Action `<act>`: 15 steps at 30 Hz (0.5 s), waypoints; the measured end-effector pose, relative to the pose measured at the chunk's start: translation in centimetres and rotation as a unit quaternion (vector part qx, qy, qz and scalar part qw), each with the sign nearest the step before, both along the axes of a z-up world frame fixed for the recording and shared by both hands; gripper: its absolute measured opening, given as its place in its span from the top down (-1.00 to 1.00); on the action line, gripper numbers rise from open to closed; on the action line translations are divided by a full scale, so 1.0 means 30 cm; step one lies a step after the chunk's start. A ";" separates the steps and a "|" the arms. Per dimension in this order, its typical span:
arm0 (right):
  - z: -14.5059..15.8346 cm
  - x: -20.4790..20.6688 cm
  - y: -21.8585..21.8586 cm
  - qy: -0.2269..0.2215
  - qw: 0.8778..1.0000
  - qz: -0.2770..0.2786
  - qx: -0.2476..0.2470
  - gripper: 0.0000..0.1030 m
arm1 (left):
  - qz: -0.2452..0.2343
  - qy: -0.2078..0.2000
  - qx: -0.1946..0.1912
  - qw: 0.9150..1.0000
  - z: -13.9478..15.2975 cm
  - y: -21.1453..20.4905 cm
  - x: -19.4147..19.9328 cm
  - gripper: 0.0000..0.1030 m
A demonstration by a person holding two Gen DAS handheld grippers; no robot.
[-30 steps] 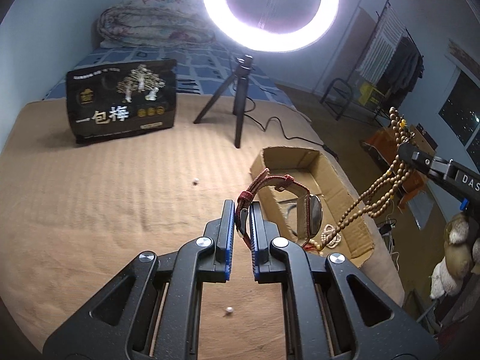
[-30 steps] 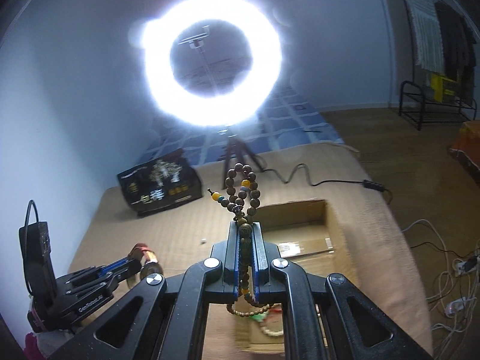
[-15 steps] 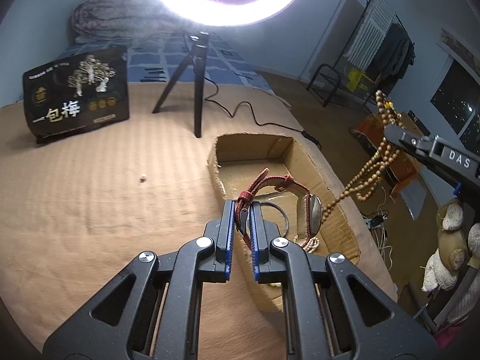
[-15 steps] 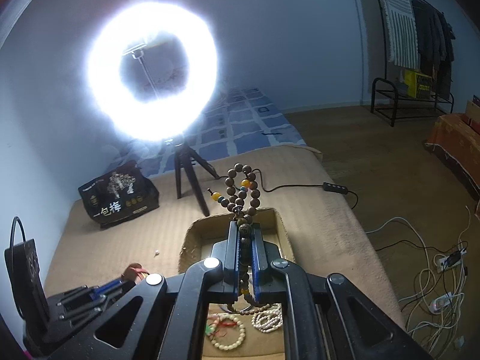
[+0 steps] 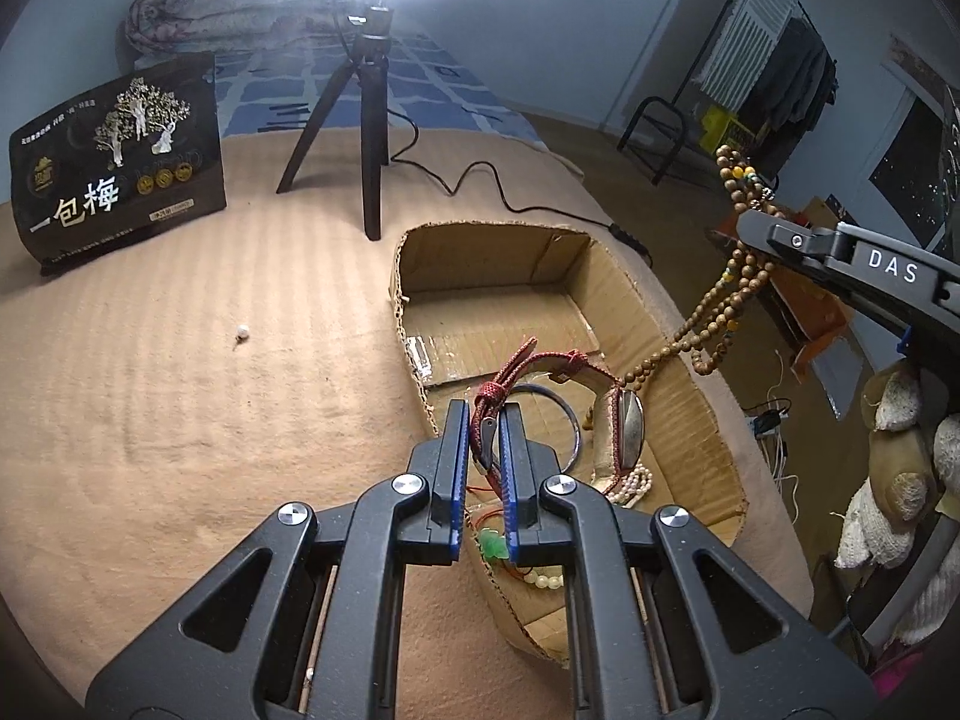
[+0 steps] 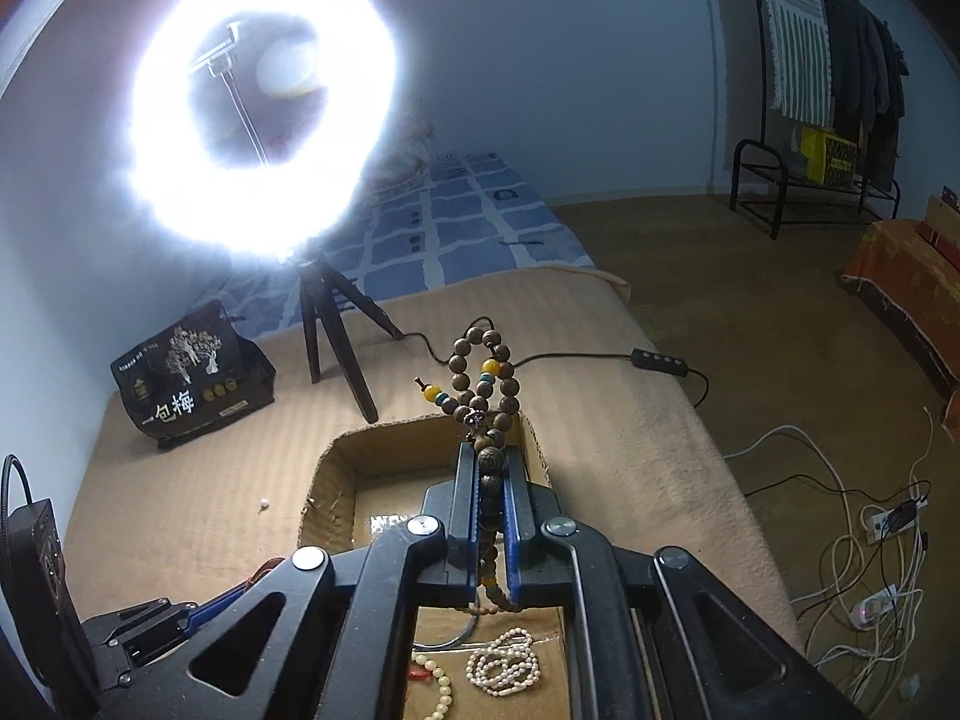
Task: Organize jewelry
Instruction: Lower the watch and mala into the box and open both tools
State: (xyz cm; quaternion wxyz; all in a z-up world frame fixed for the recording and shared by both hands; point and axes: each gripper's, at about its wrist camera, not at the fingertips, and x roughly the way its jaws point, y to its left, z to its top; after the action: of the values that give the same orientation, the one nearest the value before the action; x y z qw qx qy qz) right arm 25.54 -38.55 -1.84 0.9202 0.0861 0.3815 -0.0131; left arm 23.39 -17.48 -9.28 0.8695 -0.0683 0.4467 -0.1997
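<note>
A tan ribbed blanket (image 5: 150,420) covers the bed, with a blue checked sheet (image 6: 456,222) and a rolled quilt (image 5: 240,6) at the far end. A ring light (image 6: 258,114) on a black tripod (image 5: 366,120) stands near the far edge of the blanket, its cable (image 5: 480,180) running off the right edge to a brown floor. A clothes rack (image 6: 840,60) stands by the back wall and tangled white cords (image 6: 870,570) lie on the floor.

An open cardboard box (image 5: 678,396) sits toward the right edge of the blanket, holding a metal bangle (image 5: 567,414), a pearl strand (image 6: 504,669) and a cream bead bracelet (image 6: 435,684). One loose pearl (image 5: 242,333) lies on the blanket left of the box.

The left gripper (image 5: 483,420) has its jaws pinched narrow on the red strap of a watch (image 5: 624,426), which hangs over the box. The right gripper (image 6: 492,468) is clamped on a wooden bead necklace (image 6: 486,384), its loop dangling above the box's right rim.

Compared with a second ago, the left gripper has come forward over the box's near left wall, so the box fills more of its view and the light is cut off at the top. The right gripper has also dropped closer to the box.

A black snack bag (image 5: 114,162) near the far left corner reads "一包梅". The right gripper's side shows "DAS"
</note>
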 end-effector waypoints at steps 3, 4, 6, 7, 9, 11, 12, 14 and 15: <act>-0.018 0.014 -0.004 0.008 1.000 0.001 0.000 0.93 | -0.001 0.004 0.002 1.000 -0.012 -0.008 0.006 0.85; -0.024 0.018 -0.004 0.010 1.000 0.001 0.000 0.93 | -0.001 0.005 0.003 1.000 -0.015 -0.011 0.008 0.85; -0.033 0.025 -0.004 0.014 1.000 0.002 0.000 0.93 | -0.002 0.006 0.004 1.000 -0.020 -0.017 0.007 0.85; -0.039 0.029 -0.002 0.016 1.000 0.003 -0.001 0.93 | -0.002 0.007 0.004 1.000 -0.023 -0.020 0.008 0.85; -0.048 0.038 0.002 0.021 1.000 0.004 -0.002 0.93 | -0.003 0.008 0.005 1.000 -0.028 -0.025 0.008 0.85; -0.058 0.042 0.003 0.025 1.000 0.005 -0.003 0.93 | -0.003 0.008 0.007 1.000 -0.031 -0.028 0.008 0.85; -0.062 0.044 0.003 0.027 1.000 0.006 -0.003 0.93 | -0.003 0.008 0.008 1.000 -0.033 -0.030 0.009 0.85; -0.067 0.047 0.003 0.029 1.000 0.006 -0.002 0.93 | -0.003 0.008 0.008 1.000 -0.033 -0.030 0.011 0.85; -0.069 0.048 0.002 0.030 1.000 0.006 -0.002 0.93 | -0.003 0.008 0.008 1.000 -0.034 -0.030 0.011 0.85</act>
State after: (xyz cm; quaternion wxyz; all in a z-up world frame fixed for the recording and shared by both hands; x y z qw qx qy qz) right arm 26.98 -38.48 -3.91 0.9087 0.0820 0.4092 -0.0108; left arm 23.71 -18.39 -10.29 0.8659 -0.0616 0.4551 -0.1985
